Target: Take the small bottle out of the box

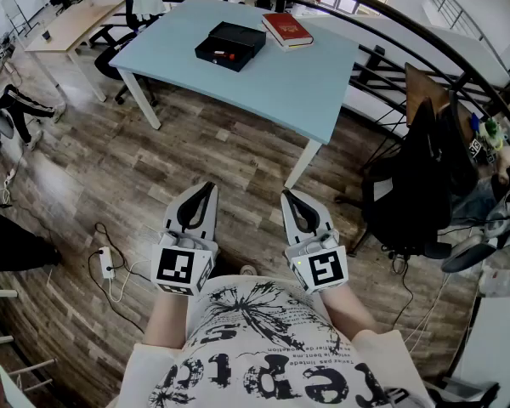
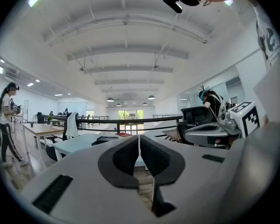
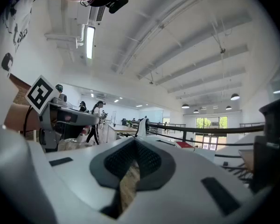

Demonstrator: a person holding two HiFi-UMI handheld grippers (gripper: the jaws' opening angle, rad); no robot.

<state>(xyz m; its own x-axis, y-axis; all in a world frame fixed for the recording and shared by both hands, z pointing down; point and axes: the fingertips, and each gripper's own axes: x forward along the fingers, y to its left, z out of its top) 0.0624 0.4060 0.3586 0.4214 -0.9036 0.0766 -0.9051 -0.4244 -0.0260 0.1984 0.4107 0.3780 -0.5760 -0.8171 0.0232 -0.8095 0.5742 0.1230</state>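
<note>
A black box (image 1: 229, 45) lies open on the light blue table (image 1: 314, 83) far ahead of me. A small reddish item (image 1: 221, 55) shows inside it, too small to tell what it is. Both grippers hang close to my body over the wooden floor, well short of the table. My left gripper (image 1: 209, 185) is shut with nothing in it, its pads meeting (image 2: 139, 139). My right gripper (image 1: 286, 194) also looks shut and empty, its tips touching (image 3: 134, 141). From the left gripper view the box (image 2: 102, 139) is a dark low shape on the table.
A red book (image 1: 286, 30) lies on the table beside the box. A black office chair draped with dark clothes (image 1: 416, 177) stands to the right. A power strip and cables (image 1: 107, 262) lie on the floor at the left. A curved railing (image 1: 425, 32) runs behind the table.
</note>
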